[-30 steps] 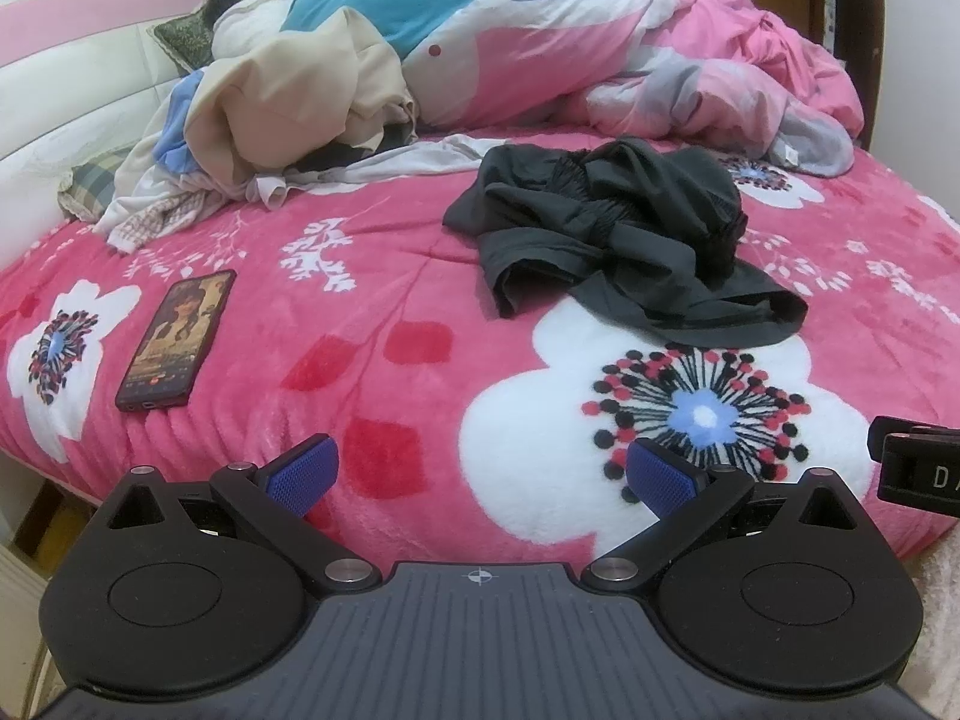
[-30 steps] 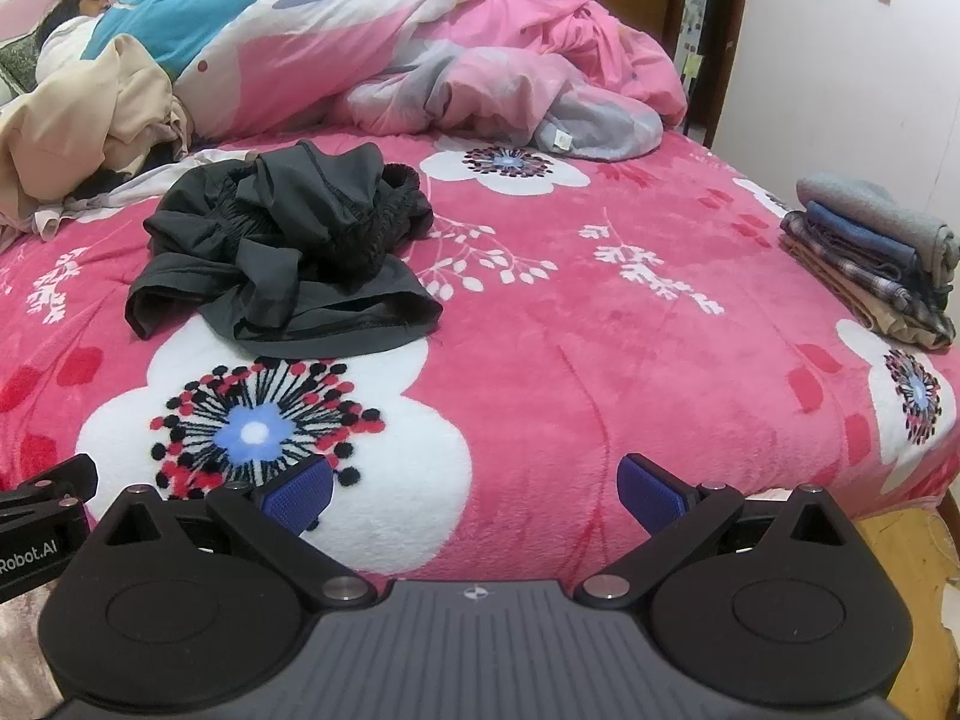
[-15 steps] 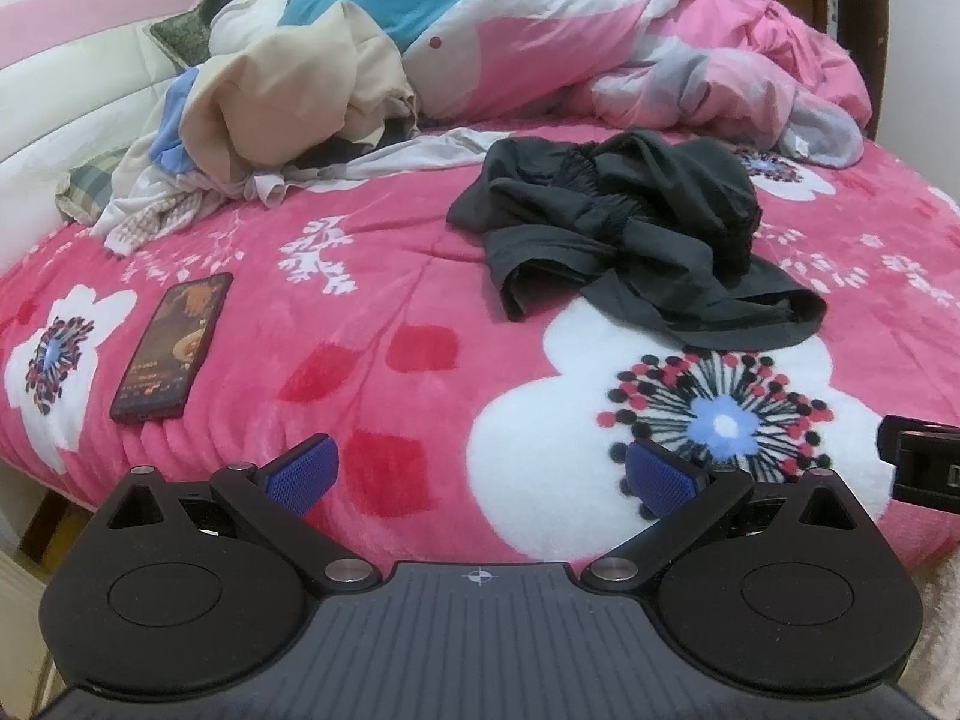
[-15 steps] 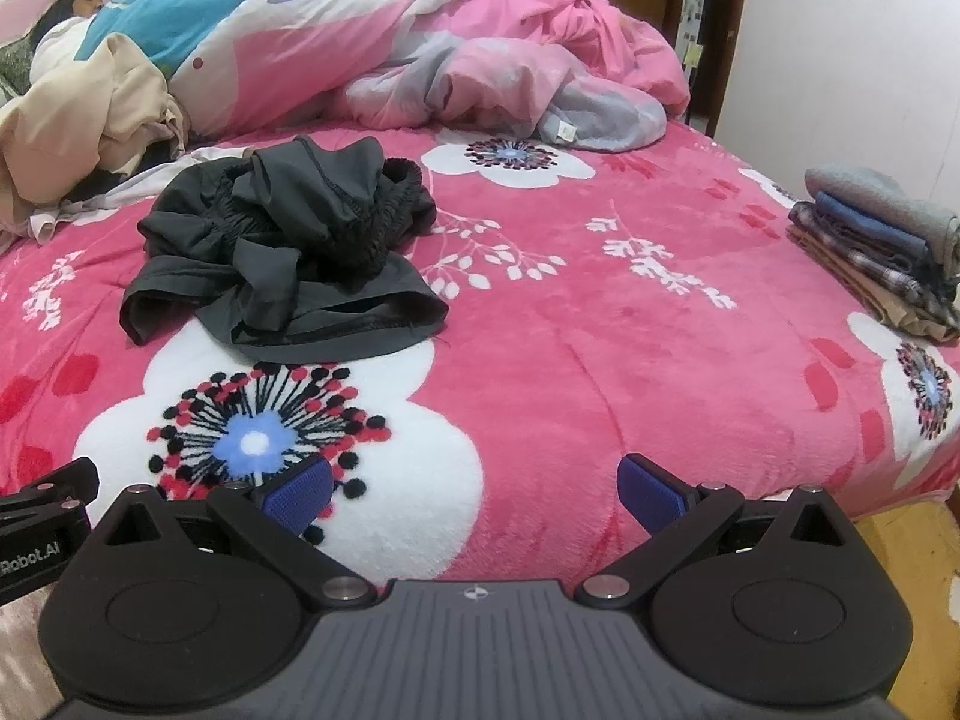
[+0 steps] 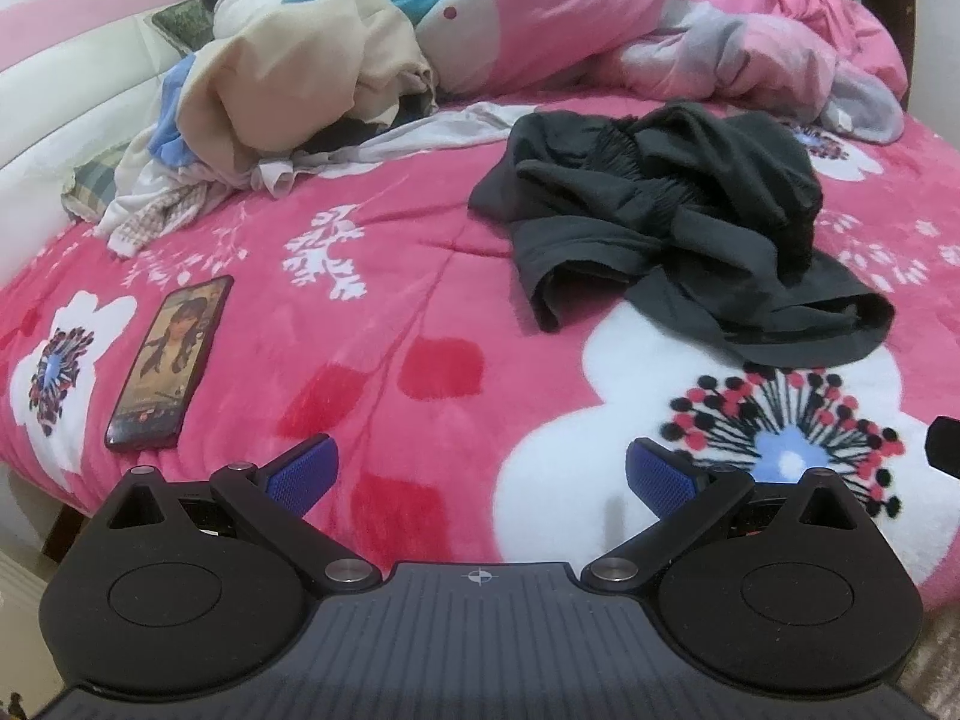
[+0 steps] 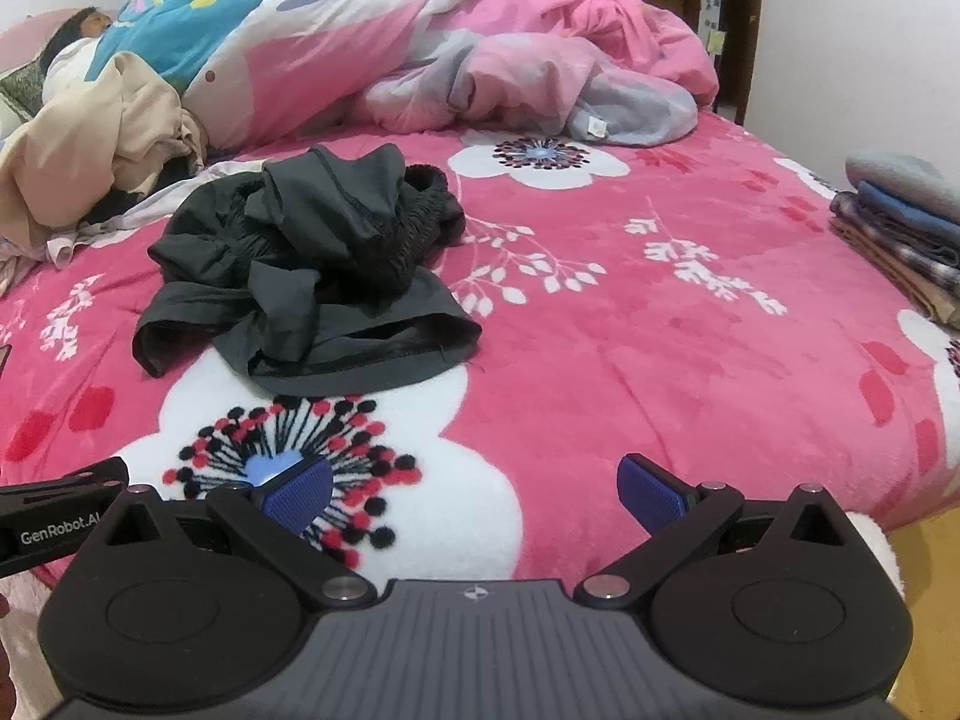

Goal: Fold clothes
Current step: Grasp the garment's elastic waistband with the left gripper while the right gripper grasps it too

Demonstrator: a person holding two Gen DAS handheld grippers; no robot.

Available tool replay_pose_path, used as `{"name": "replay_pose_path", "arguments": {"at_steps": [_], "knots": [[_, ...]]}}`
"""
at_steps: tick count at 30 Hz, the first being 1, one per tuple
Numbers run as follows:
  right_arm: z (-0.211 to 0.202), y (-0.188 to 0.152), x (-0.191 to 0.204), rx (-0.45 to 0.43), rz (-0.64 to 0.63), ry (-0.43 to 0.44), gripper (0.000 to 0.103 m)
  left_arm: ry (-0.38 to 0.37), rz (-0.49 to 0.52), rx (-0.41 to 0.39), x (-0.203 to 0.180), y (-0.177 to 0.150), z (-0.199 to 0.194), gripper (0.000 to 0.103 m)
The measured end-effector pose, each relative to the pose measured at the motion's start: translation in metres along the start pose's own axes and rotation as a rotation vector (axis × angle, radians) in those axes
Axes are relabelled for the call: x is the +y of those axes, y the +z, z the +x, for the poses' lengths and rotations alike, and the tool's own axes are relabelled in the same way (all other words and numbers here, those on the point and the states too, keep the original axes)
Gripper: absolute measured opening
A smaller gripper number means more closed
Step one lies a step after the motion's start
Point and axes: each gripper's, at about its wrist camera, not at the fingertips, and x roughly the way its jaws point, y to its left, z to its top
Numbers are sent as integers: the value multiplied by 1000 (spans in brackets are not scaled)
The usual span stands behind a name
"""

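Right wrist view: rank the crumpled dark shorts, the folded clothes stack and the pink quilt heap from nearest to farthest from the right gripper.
1. Crumpled dark shorts, ahead and left on the bedspread.
2. Folded clothes stack, far right at the bed edge.
3. Pink quilt heap, along the back of the bed.

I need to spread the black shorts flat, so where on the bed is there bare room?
Bare blanket lies between the black shorts and the folded stack, and between the phone and the shorts. The unfolded pile crowds the back.
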Motion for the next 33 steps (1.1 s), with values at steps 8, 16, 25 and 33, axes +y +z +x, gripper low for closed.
{"name": "replay_pose_path", "arguments": {"at_steps": [8,16,25,33], "knots": [[16,7,-4,-1,19,43,103,11,24,2,-4,7,13,103],[16,1,-15,-241,-70,195,103,-125,-5,-114,-2,15,25,103],[54,42,-34,-296,-56,299,103,-220,20,-259,-11,36,43,103],[124,110,-35,-211,51,494,84,-143,40,-332,-9,84,87,84]]}}
